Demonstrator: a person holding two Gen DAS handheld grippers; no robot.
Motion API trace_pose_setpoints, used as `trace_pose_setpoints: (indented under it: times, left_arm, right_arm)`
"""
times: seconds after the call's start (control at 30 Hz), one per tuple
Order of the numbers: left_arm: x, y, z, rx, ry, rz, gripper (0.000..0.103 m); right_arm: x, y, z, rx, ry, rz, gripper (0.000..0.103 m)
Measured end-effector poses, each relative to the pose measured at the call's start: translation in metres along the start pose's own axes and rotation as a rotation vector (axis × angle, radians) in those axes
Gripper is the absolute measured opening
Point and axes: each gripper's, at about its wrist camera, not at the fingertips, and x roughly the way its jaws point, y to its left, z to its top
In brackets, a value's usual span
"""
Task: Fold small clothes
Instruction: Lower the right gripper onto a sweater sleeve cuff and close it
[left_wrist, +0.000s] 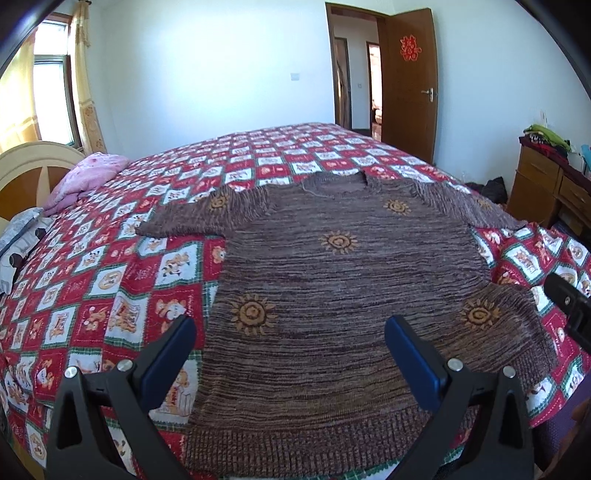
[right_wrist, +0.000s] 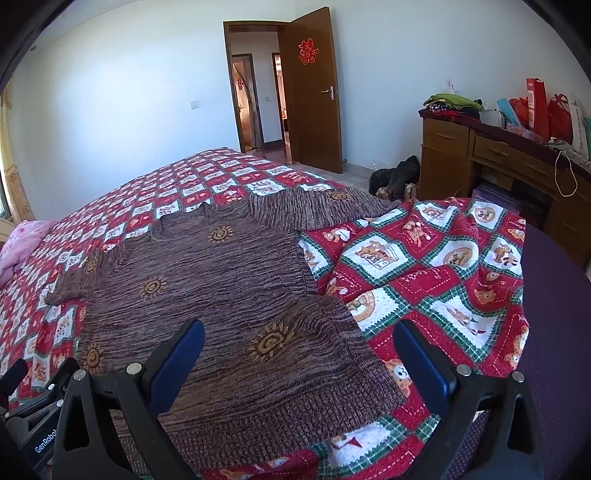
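Note:
A brown knitted sweater (left_wrist: 332, 288) with orange sun motifs lies flat on the bed, hem toward me, neck away, both sleeves spread out. It also shows in the right wrist view (right_wrist: 207, 280). My left gripper (left_wrist: 290, 332) is open and empty, hovering above the sweater's lower part. My right gripper (right_wrist: 299, 339) is open and empty above the sweater's lower right corner, near a sun motif (right_wrist: 271, 341). The right gripper's body shows at the right edge of the left wrist view (left_wrist: 569, 302); the left one shows at the lower left of the right wrist view (right_wrist: 33, 410).
The bed is covered by a red, white and green patterned quilt (left_wrist: 110, 280). A pink pillow (left_wrist: 88, 177) and headboard (left_wrist: 29, 166) lie at far left. A wooden desk (right_wrist: 480, 155) with folded clothes and bags stands right. An open door (right_wrist: 314, 92) is behind.

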Motion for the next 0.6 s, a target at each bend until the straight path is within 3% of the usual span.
trace_pose_setpoints:
  times: [0.23,0.6]
  left_arm:
    - [0.017,-0.005,0.01,0.027,0.019,-0.045,0.103]
    - [0.059,0.007,0.05,0.041,0.002,-0.026,0.103]
  right_arm:
    - [0.02,0.008,0.015,-0.042,0.006,-0.038,0.102]
    - [0.06,0.004,0.065,-0.099,-0.012,-0.174,0.102]
